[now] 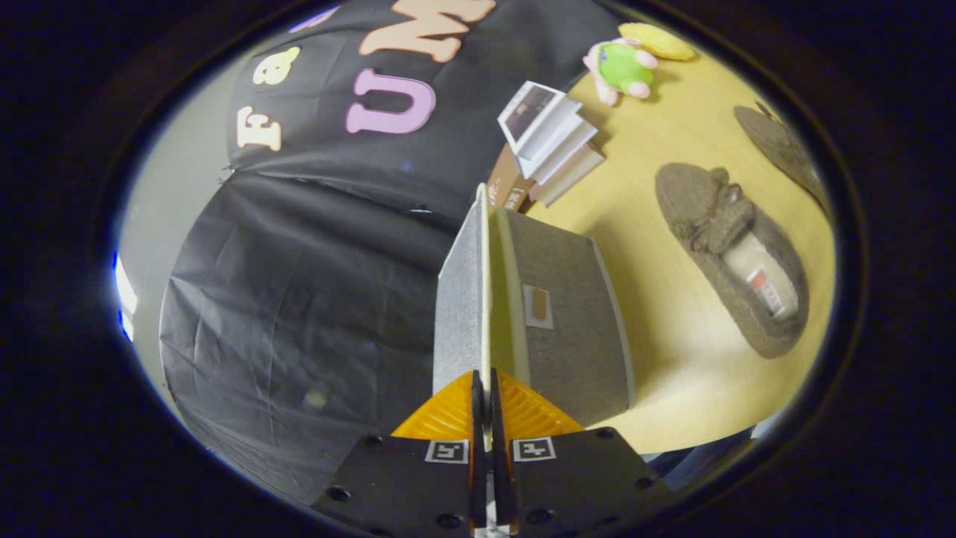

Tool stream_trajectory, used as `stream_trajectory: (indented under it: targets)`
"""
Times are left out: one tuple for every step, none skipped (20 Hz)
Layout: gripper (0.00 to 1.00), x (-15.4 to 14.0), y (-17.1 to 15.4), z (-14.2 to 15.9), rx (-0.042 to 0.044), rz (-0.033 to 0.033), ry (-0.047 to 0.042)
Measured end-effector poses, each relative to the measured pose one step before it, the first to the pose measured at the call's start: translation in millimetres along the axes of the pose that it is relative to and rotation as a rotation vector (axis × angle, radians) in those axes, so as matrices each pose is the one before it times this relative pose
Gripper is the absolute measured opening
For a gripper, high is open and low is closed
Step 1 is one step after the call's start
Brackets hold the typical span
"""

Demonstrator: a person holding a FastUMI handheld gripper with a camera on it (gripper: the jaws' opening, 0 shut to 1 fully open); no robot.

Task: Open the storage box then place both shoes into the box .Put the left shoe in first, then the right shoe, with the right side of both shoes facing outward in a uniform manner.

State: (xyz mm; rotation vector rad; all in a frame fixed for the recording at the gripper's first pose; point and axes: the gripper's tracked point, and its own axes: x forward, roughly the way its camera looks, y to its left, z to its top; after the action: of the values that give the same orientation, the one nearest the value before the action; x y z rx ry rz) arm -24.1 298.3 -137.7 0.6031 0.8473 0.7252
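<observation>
My gripper (485,407) is shut on the thin edge of the storage box lid (467,299), a grey fabric panel that stands lifted away from the grey storage box (567,321). The view is rolled sideways, so the wooden table (672,351) runs up beside the box. A grey-brown slipper with a bow (728,250) lies on the table beyond the box, its opening facing me. A second slipper (780,146) lies farther off, partly cut from sight.
A stack of books (549,142) sits just past the box's far end. A green and pink plush toy (624,67) and a yellow object (657,41) lie beyond it. Black booth cloth hangs behind the lid.
</observation>
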Motion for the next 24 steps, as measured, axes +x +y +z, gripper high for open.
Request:
stream_trajectory:
  targets:
    - [0.08,-3.87,9.65,1.64,-0.02591,0.01172,-0.01007]
    - [0.08,-1.96,12.06,3.23,-0.02566,0.0124,-0.00849]
    - [0.08,-1.69,12.14,3.7,-0.02072,0.01232,-0.00813]
    - [0.08,-0.48,11.68,2.0,-0.02064,0.01625,-0.00437]
    - [0.08,-0.12,12.57,1.06,-0.01851,0.0129,-0.00489]
    - [0.08,1.61,11.21,1.7,-0.02357,0.0089,0.00046]
    - [0.09,0.39,10.5,-0.31,-0.03106,0.00393,0.00096]
    - [0.09,2.36,9.93,1.69,-0.03586,0.00327,0.00271]
    - [0.1,4.15,10.05,-1.12,-0.0312,0.0047,0.00438]
    - [0.1,4.57,10.56,1.24,-0.0277,0.00681,0.00327]
    - [0.11,4.77,12.47,-0.49,-0.02495,0.01254,0.00519]
    - [0.12,6.51,10.23,-0.65,-0.02504,0.01023,0.00301]
    - [0.14,4.57,8.71,-0.03,-0.02317,0.00749,0.00379]
    - [0.14,8.62,8.25,-1.12,-0.017,0.00747,0.00818]
    - [0.14,5.79,7.97,-3.03,-0.00846,0.01087,0.01103]
    - [0.14,7.26,9.22,-2.26,-0.00673,0.01456,0.00774]
    - [0.14,7.75,7.75,-1.27,-0.00631,0.01119,0.00713]
    - [0.14,7.22,9.14,-2.11,-0.00997,0.01128,0.00645]
    - [0.14,8.2,7.38,-1.39,-0.00931,0.0078,0.0081]
    - [0.14,6.07,7.46,-2.1,-0.00599,0.00958,0.00701]
    - [0.14,7.78,7.01,-2.23,-0.00049,0.00927,0.00885]
    - [0.14,7.52,5.79,-2.87,0.00069,0.0087,0.01058]
    - [0.14,8.97,4.29,-1.68,0.00298,0.00476,0.01087]
    - [0.14,7.13,4.83,-2.06,0.00155,0.00937,0.00539]
